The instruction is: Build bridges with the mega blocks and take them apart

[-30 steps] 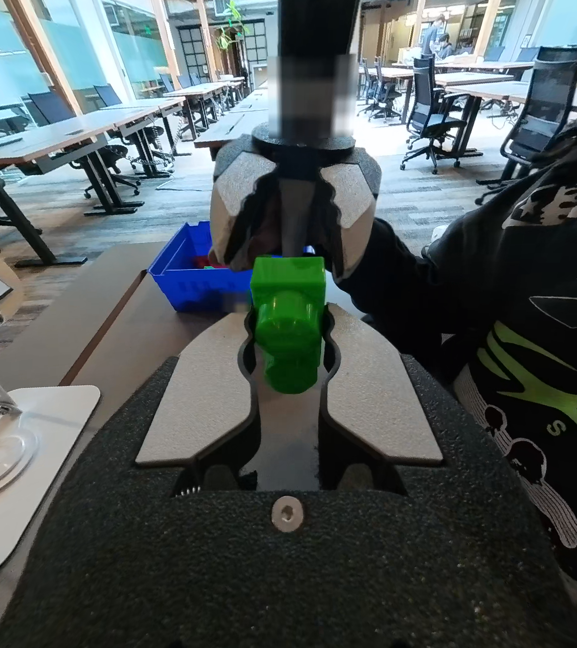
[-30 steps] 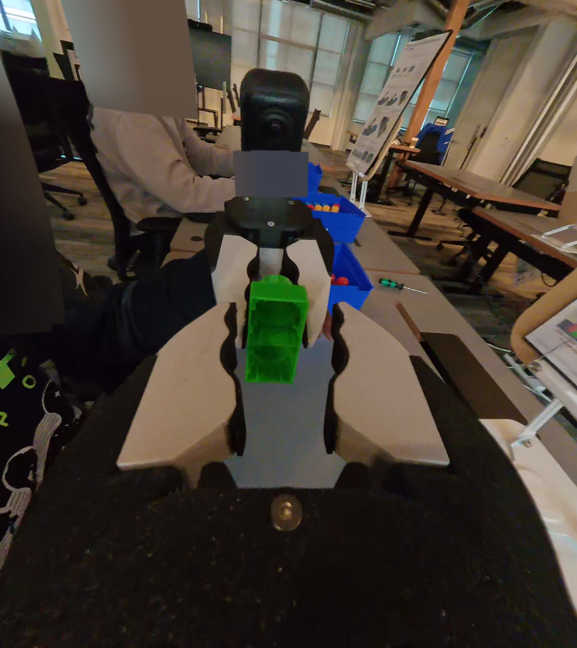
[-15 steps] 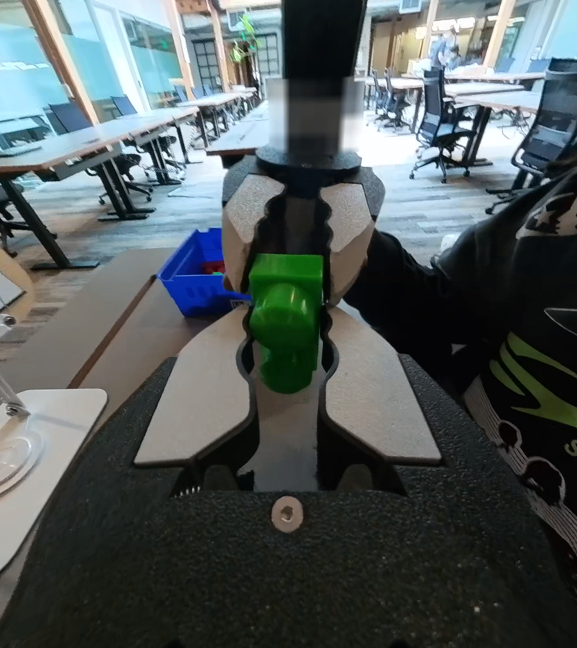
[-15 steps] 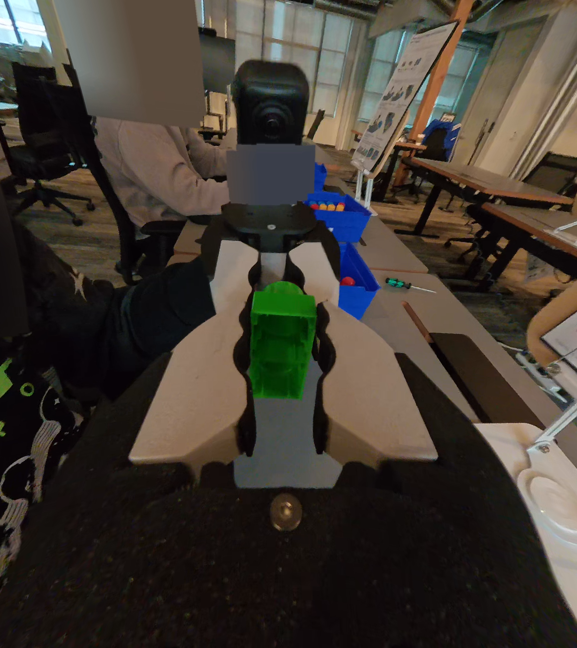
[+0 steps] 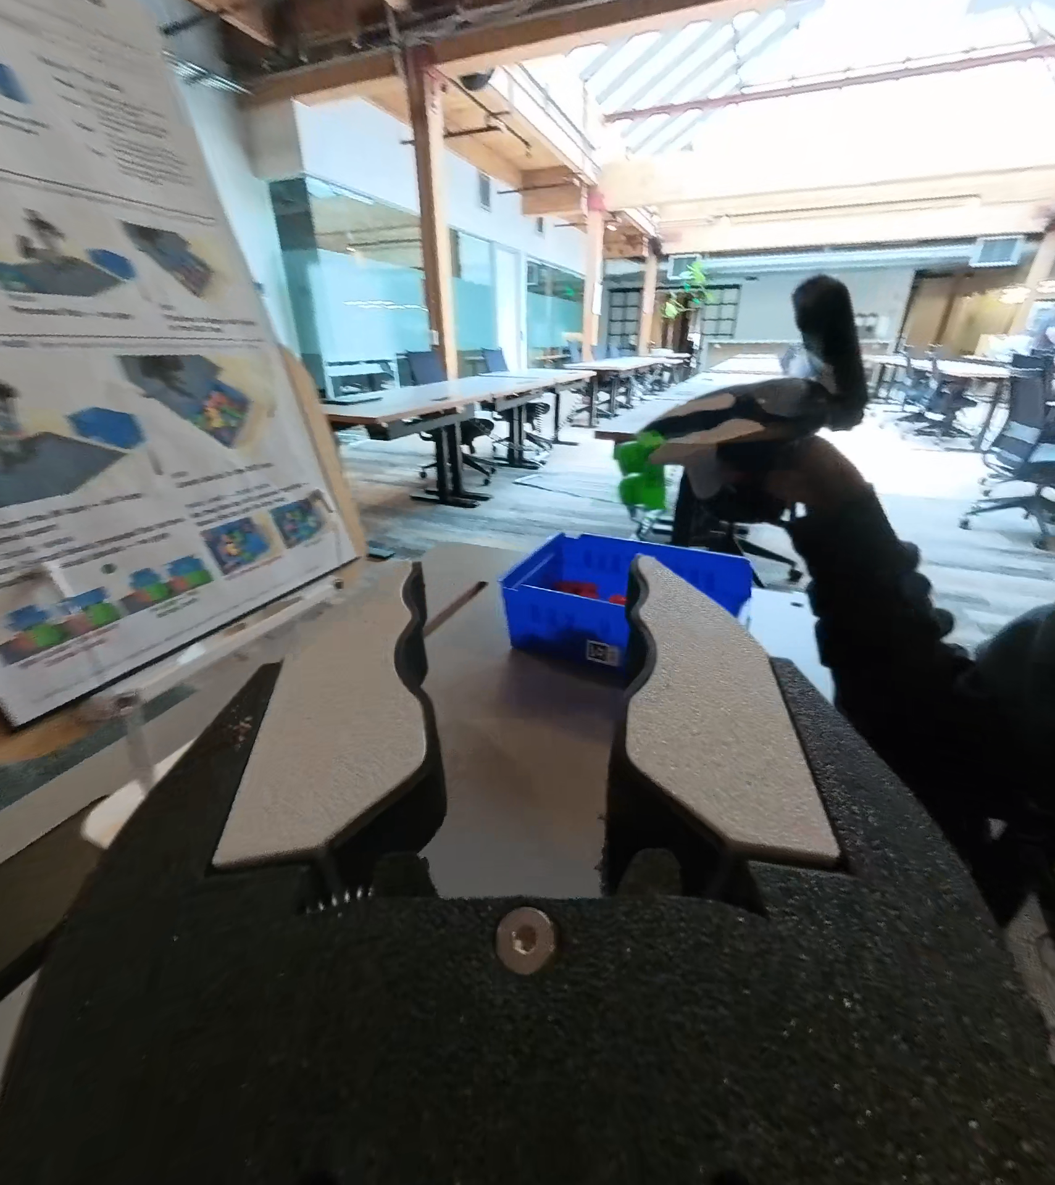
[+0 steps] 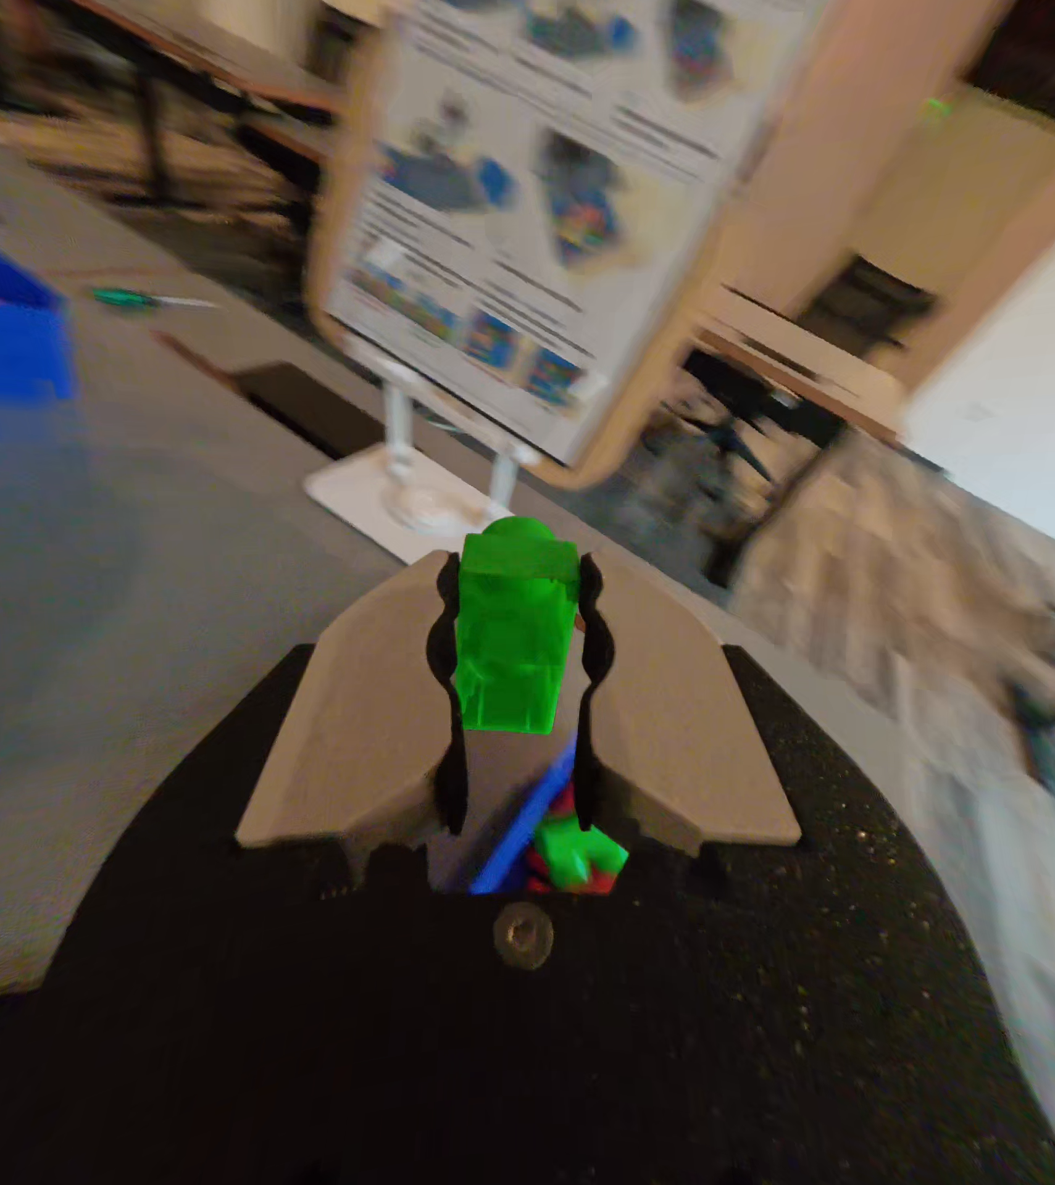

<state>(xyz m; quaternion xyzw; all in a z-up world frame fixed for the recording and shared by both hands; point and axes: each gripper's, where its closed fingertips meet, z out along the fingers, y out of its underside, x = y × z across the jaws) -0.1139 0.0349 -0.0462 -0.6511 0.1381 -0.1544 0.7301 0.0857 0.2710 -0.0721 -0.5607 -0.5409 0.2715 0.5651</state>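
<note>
Green block clamped betw. right gripper fingers, stud end fwd, held in air above table. Below it, through the finger gap: blue bin edge w/ green and red blocks inside. Left gripper spread wide, nothing held, low over table, aimed at bin. Beyond bin, slightly right: right gripper w/ block raised. Left of bin: instruction board on clear stand. Right view blurry.
</note>
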